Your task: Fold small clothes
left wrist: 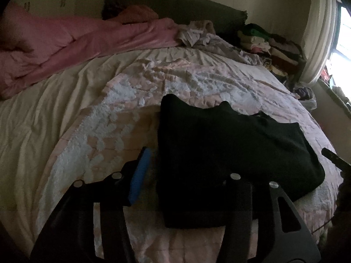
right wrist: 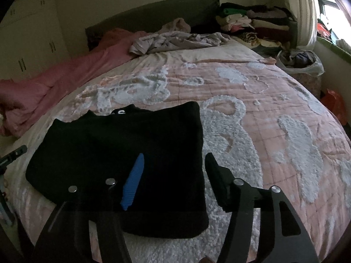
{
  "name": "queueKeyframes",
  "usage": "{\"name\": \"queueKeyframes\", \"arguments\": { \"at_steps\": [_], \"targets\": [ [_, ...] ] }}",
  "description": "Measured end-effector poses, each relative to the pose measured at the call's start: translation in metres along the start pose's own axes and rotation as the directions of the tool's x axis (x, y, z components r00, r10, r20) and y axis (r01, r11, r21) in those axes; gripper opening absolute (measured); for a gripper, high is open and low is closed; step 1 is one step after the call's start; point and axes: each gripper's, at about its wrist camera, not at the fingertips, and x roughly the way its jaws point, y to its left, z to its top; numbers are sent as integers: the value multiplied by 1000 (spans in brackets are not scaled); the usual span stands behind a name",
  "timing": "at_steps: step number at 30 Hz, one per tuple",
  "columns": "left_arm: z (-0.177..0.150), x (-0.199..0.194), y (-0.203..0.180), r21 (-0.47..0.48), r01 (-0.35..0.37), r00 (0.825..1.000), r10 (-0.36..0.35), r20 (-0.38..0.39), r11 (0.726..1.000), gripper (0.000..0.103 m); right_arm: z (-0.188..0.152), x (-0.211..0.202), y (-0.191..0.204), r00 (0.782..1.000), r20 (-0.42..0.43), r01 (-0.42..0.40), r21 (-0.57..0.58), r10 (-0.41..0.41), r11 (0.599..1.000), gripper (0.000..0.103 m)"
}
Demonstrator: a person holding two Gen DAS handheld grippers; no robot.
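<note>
A black top [left wrist: 230,153] lies folded flat on the bed [left wrist: 65,114], on a pink quilt [right wrist: 252,114] with fluffy white shapes. A bit of white print shows at its neck, on the far side. The left gripper [left wrist: 186,171] hangs over the top's left edge with its jaws apart. Its blue pad [left wrist: 140,173] is above the quilt, and nothing is pinched in it. The right gripper [right wrist: 173,175] hangs over the top's right edge, also let go. Its blue pad [right wrist: 133,182] is above the black cloth and its other finger is above the quilt. A pink sheet [left wrist: 65,41] is bunched up on the far left. A pile of clothes [right wrist: 252,24] sits in the far corner by the window [right wrist: 333,6].
</note>
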Motion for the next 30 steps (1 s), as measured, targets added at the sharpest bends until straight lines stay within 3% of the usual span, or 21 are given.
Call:
{"name": "queueKeyframes", "arguments": {
  "at_steps": [15, 16, 19, 21, 30],
  "targets": [
    [-16, 9, -74, 117, 102, 993, -95, -64, 988, 51, -24, -12, 69, 996, -31, -93, -144, 89, 985, 61],
    [-17, 11, -78, 133, 97, 994, -89, -68, 986, 56, -25, -12, 73, 995, -35, -102, -154, 97, 983, 66],
    [-26, 31, -83, 169, 46, 992, -26, -122, 984, 57, -29, -5, 84, 993, -58, -110, -179, 101, 978, 68],
    [-37, 46, -78, 180, -1, 986, 31, -164, 984, 57, -31, 2, 83, 994, -76, -87, -179, 75, 980, 68],
    [-52, 45, -65, 170, 44, 980, -9, -201, 984, 57, -38, 22, 41, 984, -172, 33, -102, -50, 994, 68]
  ]
}}
